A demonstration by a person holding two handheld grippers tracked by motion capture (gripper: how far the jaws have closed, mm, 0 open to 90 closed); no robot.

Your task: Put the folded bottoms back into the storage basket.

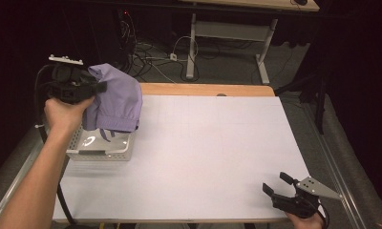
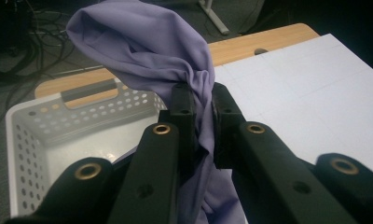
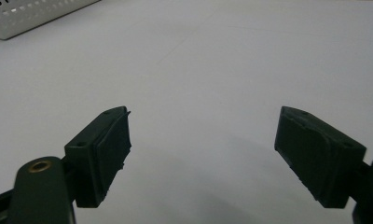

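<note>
While the left gripper [image 2: 202, 116] has its jaws clenched on the purple cloth [image 1: 116, 98], that cloth hangs over the white basket [image 1: 101, 151] at the table's [image 1: 203, 143] far left corner, so lifting looks done and laying it down remains. Near the front right corner, the right gripper [image 1: 276, 183] rests with jaws spread and nothing between them; wide bare tabletop lies between.

Your purple cloth [image 2: 142, 51] runs off the bottom edge of the left gripper view, lower end unseen. It hides part of the white basket [image 1: 103, 150] in the high view. Your right hand [image 1: 306, 222] is cut by the bottom edge there.
</note>
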